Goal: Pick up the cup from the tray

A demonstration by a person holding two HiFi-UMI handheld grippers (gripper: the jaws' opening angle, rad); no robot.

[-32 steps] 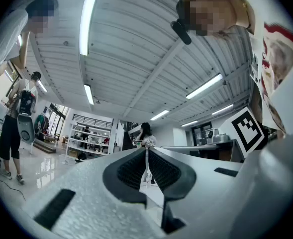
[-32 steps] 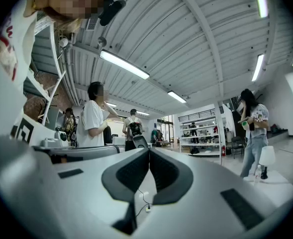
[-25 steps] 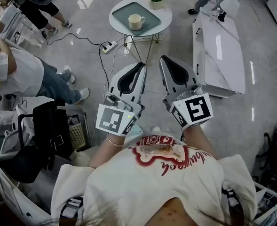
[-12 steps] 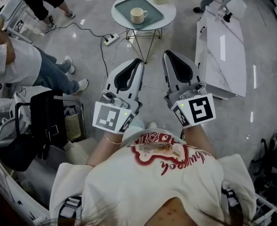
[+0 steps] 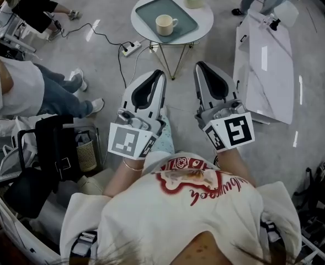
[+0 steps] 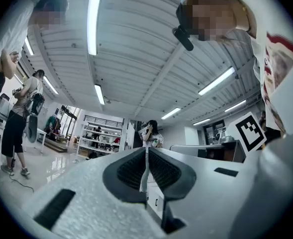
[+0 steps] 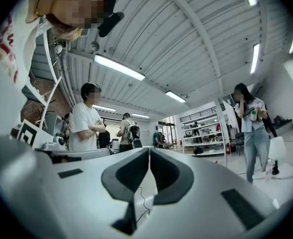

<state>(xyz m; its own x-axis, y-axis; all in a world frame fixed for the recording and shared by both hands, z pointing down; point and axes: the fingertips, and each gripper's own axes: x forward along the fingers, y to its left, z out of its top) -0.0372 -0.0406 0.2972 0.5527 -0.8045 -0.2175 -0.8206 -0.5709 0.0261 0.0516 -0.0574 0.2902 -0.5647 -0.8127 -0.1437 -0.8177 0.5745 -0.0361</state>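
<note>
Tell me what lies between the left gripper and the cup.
Head view: past the left gripper, bare floor, then the table's legs and the tray's edge before the cup.

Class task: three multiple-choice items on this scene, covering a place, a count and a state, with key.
1. Where is the cup? A on the tray; B on the floor; C in a gripper.
2. How many cups stand on the tray? A one; B two; C three.
3. How do the jaws of the right gripper stand? A wide apart; B together, empty; C closed on the cup.
Key: A, it stands on the tray; A, only one shows; B, its view shows them together, nothing between.
</note>
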